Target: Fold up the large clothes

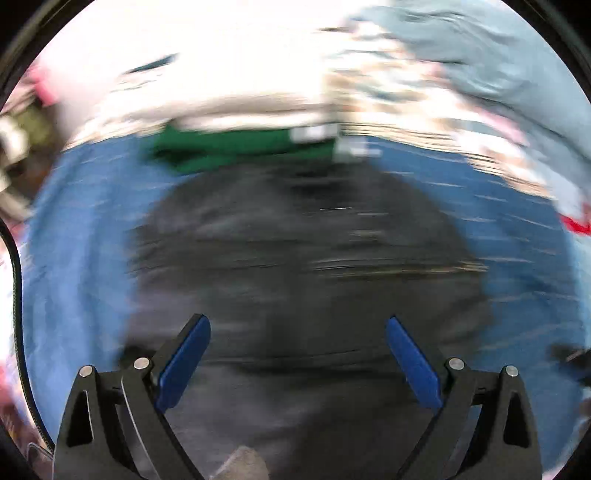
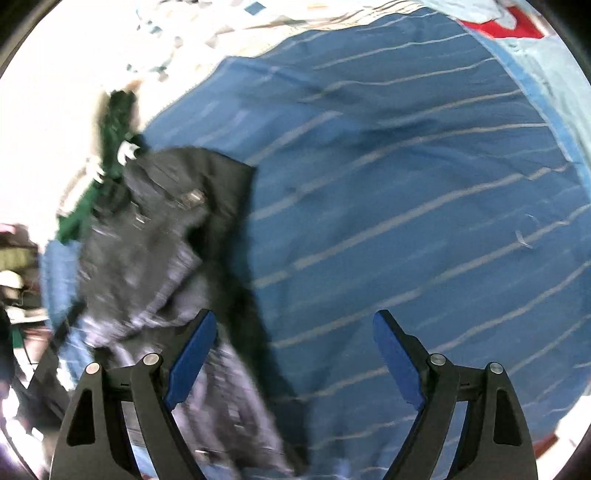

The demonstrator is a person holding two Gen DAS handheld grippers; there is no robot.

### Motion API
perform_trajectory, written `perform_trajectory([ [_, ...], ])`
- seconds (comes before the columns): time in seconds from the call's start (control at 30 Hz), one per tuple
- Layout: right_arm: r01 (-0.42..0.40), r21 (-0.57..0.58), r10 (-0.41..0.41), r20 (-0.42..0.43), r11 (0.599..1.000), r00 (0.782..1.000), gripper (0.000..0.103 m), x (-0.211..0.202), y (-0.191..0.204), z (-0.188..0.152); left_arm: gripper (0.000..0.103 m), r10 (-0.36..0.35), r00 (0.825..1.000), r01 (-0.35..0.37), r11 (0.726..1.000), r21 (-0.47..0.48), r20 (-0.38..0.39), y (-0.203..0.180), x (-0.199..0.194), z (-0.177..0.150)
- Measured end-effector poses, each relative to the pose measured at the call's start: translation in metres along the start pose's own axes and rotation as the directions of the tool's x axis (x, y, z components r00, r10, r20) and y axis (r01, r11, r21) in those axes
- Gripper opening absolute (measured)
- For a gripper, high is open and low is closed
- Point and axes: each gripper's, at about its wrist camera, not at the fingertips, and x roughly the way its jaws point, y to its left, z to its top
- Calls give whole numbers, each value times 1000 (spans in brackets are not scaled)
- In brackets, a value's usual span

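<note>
A large dark grey garment (image 1: 303, 266) lies on a blue striped sheet (image 1: 81, 236); the left wrist view is blurred. My left gripper (image 1: 297, 328) is open and empty, hovering over the garment's near part. In the right wrist view the same garment (image 2: 162, 236) lies crumpled at the left on the blue sheet (image 2: 406, 177). My right gripper (image 2: 295, 325) is open and empty, its left finger (image 2: 192, 358) over the garment's edge, its right finger over bare sheet.
A green cloth (image 1: 229, 147) lies just beyond the dark garment, also seen in the right wrist view (image 2: 110, 147). White and light patterned bedding (image 1: 480, 74) lies behind. A red-and-light-blue fabric (image 2: 517, 29) lies at the sheet's far right edge.
</note>
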Motion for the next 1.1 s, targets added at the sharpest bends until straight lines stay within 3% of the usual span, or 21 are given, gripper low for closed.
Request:
perform_trajectory([
  [0.07, -47, -10, 47, -7, 999, 999, 75, 12, 15, 13, 98, 123, 991, -125, 991, -53, -44, 40, 24, -3],
  [0.1, -73, -20, 72, -11, 997, 997, 65, 21, 25, 18, 98, 212, 973, -220, 972, -86, -85, 67, 49, -4],
  [0.13, -81, -28, 81, -13, 996, 997, 63, 28, 32, 21, 98, 246, 963, -257, 960, -106, -107, 81, 63, -4],
  [0.2, -66, -48, 65, -26, 997, 998, 62, 46, 49, 29, 101, 347, 922, -370, 920, -127, -170, 119, 103, -6],
  [0.3, -60, -59, 57, -44, 996, 997, 62, 58, 72, 36, 103, 313, 929, -355, 904, -237, -197, 172, 121, -8],
  [0.33, -56, -71, 54, -38, 996, 998, 62, 59, 81, 38, 103, 324, 926, -365, 898, -245, -195, 180, 121, -8],
  [0.4, -43, -83, 40, -37, 996, 999, 63, 63, 92, 38, 103, 288, 937, -335, 902, -273, -200, 195, 122, -9],
  [0.53, 5, -86, -12, -85, 996, 996, 63, 86, 109, 38, 103, 276, 946, -311, 922, -230, -173, 186, 106, -6],
  [0.57, 46, -95, -57, -109, 994, 992, 62, 96, 112, 37, 103, 268, 949, -301, 925, -232, -163, 184, 103, -1],
  [0.63, 143, -111, -154, -107, 984, 982, 37, 109, 115, 33, 103, 254, 958, -280, 930, -238, -135, 178, 84, 0],
  [0.67, 199, -114, -210, -90, 973, 974, 18, 111, 117, 30, 103, 252, 959, -276, 932, -237, -127, 176, 80, 3],
  [0.7, 196, -97, -203, -75, 976, 976, 9, 108, 117, 27, 103, 238, 965, -259, 937, -234, -113, 170, 74, 6],
  [0.73, 209, -84, -214, -53, 974, 975, 5, 99, 119, 23, 103, 225, 970, -241, 944, -223, -97, 163, 67, 8],
  [0.83, 254, -67, -255, 4, 965, 967, 3, 74, 124, 9, 103, 223, 973, -230, 959, -167, -57, 147, 65, 15],
  [0.93, 284, -56, -286, -23, 957, 958, 3, 72, 121, -2, 103, 236, 969, -244, 963, -117, -74, 147, 91, 17],
  [1.03, 366, -123, -374, -55, 922, 926, 4, 88, 125, -4, 103, 234, 964, -241, 969, -48, -127, 144, 133, 10],
  [1.1, 423, -105, -427, -25, 900, 904, 9, 81, 127, -1, 103, 200, 976, -203, 978, -36, -84, 146, 140, 7],
])
